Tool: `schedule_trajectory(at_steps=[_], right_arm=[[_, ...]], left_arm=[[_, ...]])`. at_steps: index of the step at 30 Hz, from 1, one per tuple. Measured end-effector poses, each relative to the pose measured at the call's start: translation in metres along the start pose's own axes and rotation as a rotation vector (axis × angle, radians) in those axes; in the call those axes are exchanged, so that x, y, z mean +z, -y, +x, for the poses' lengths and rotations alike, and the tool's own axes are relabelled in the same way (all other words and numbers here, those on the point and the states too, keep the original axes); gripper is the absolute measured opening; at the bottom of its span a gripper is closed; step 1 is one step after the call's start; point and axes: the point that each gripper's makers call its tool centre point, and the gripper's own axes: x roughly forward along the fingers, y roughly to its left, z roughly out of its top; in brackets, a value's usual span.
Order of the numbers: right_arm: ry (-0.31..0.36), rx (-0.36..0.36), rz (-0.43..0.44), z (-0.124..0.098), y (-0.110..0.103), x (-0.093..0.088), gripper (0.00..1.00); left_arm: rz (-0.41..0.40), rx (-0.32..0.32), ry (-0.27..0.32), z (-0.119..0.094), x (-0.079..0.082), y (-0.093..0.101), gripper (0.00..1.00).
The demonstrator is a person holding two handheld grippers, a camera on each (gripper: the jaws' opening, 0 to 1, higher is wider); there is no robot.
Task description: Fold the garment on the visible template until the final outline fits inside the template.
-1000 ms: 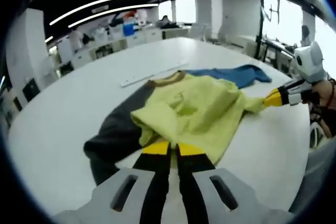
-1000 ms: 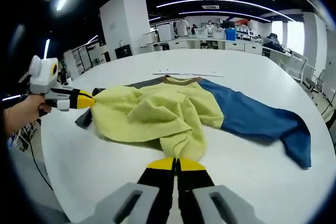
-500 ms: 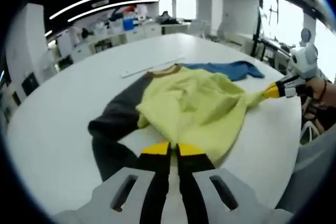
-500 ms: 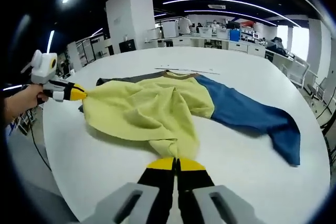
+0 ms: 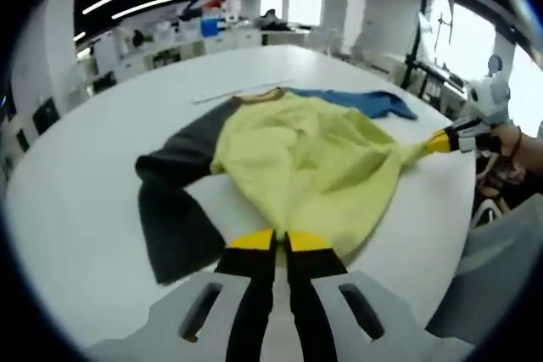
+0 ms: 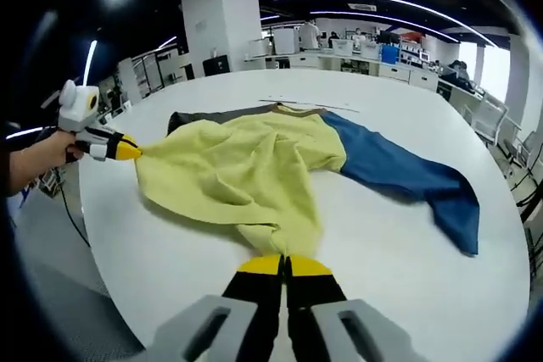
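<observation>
Yellow sweatshirt (image 6: 246, 171) hem is clamped in both the left claw (image 5: 273, 238) and right claw (image 6: 283, 264); judgement: lay it taut and level across the white surface (image 6: 382, 243).

The shirt (image 6: 254, 167), yellow body with one blue sleeve (image 6: 407, 177) and one dark grey sleeve (image 5: 174, 201), lies rumpled on the white counter (image 6: 373, 269), hem corners pulled taut.
</observation>
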Motion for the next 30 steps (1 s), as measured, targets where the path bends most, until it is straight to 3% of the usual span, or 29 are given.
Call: schedule_trajectory(at_steps=[25,30], right_arm=[[-0.053,0.007,-0.057,-0.031,-0.004,-0.046,0.00],[-0.063,0.006,-0.026,-0.034,-0.002,-0.056,0.00]], left_arm=[[-0.083,-0.014,-0.092,-0.021,-0.048,0.003,0.01],[-0.105,-0.020,-0.103,-0.025,-0.056,0.005,0.01]])
